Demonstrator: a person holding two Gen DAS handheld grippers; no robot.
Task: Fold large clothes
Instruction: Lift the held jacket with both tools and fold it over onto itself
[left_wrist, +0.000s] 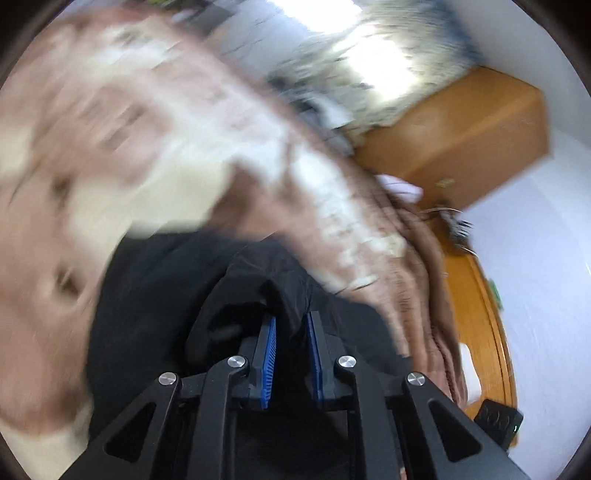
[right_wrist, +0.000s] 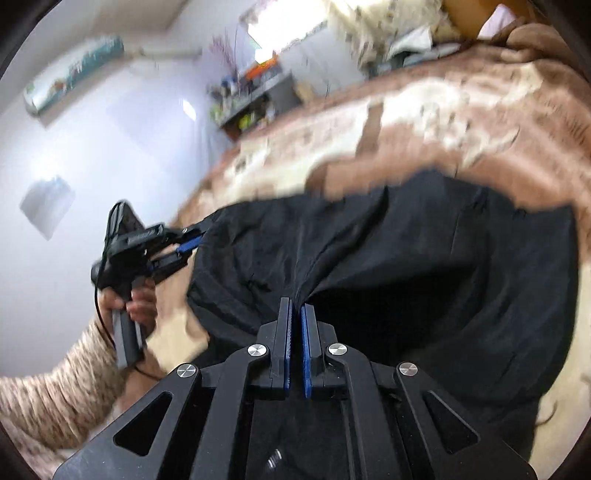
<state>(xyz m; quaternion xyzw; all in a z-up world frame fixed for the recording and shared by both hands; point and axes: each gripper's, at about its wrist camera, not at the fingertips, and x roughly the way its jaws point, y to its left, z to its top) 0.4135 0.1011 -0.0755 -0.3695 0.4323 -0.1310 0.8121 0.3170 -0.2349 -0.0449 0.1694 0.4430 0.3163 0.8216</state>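
Blue-padded fingers of the right tool (right_wrist: 295, 321) pinch a gathered fold of a large black garment of thin, slightly shiny cloth (right_wrist: 406, 266), the pads nearly shut with only the fabric between them. Stretched between both hands, the garment hangs partly lifted above a wide bed covered in a brown and cream patterned blanket (right_wrist: 424, 110), its far edge trailing on the covers. Holding two separate points appears meant to spread the cloth flat in the air so it can be laid down or doubled over evenly.

At the garment's other end, the left tool (left_wrist: 290, 325) grips a bunched edge of the same black cloth (left_wrist: 166, 295), its blue pads (left_wrist: 269, 343) narrowly apart around the pinch. From the right wrist view, that left tool (right_wrist: 190, 245) is seen held in a bare hand (right_wrist: 136, 299), sleeve of beige knit below it. Heavy blur in both views suggests the fabric is being swung; the fold itself looks not yet made.

Behind stand an orange-brown wooden wardrobe (left_wrist: 461, 125), pale walls, and a cluttered grey shelf (right_wrist: 255, 99).
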